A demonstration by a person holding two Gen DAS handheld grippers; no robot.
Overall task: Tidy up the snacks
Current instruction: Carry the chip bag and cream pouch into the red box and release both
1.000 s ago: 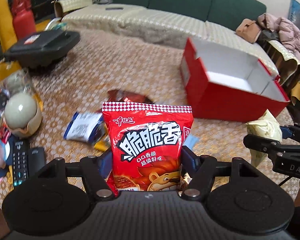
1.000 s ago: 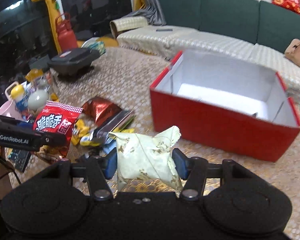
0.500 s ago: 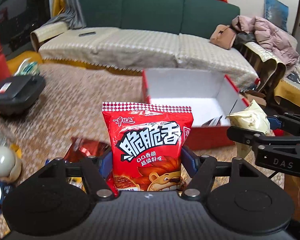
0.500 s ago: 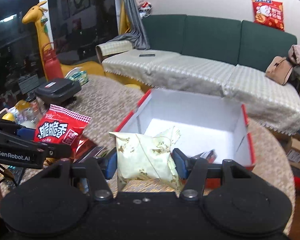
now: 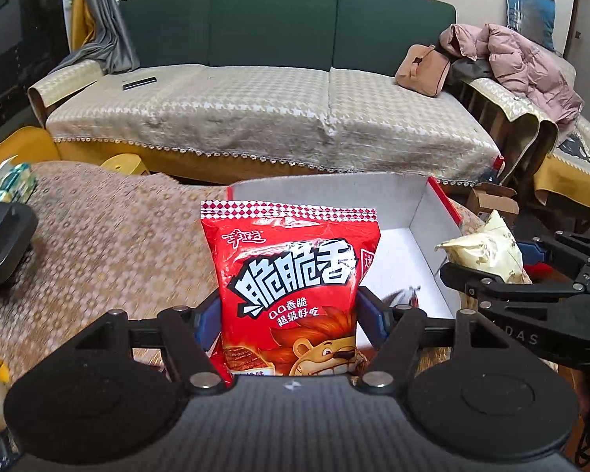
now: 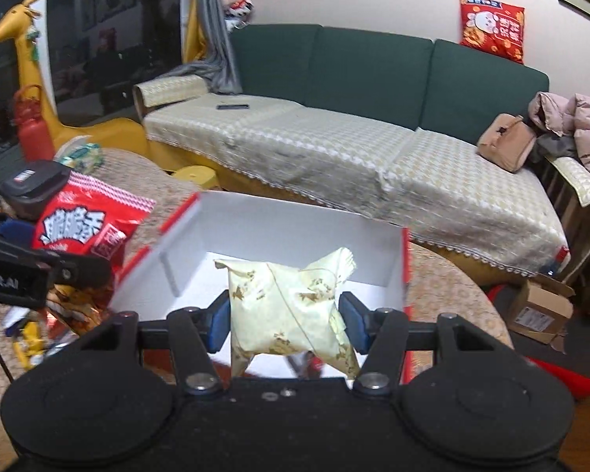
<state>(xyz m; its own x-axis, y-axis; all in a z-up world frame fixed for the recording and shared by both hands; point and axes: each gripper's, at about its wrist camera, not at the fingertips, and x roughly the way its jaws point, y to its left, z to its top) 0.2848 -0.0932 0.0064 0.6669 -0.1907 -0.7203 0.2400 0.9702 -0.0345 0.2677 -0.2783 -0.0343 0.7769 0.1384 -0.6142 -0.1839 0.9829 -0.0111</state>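
Observation:
My left gripper (image 5: 289, 320) is shut on a red snack bag (image 5: 291, 287) with a lion on it, held upright in front of the open red box (image 5: 432, 212) with a white inside. My right gripper (image 6: 287, 318) is shut on a cream packet with gold print (image 6: 291, 310), held over the box (image 6: 255, 232). The cream packet (image 5: 487, 247) and the right gripper show at the right of the left wrist view. The red bag (image 6: 86, 228) and part of the left gripper appear at the left of the right wrist view. A small wrapper (image 5: 405, 295) lies on the box floor.
The box stands on a round table with a gold patterned cloth (image 5: 106, 244). A black appliance (image 6: 31, 185) and several loose snacks (image 6: 59, 314) lie at the table's left. A green sofa (image 6: 334, 126) runs behind, with a bag and a pink coat on it. A cardboard carton (image 6: 539, 310) sits on the floor at right.
Both grippers have travelled with their bags from the snack pile toward the red box. The box now lies right under and ahead of them, and the sofa fills the background.

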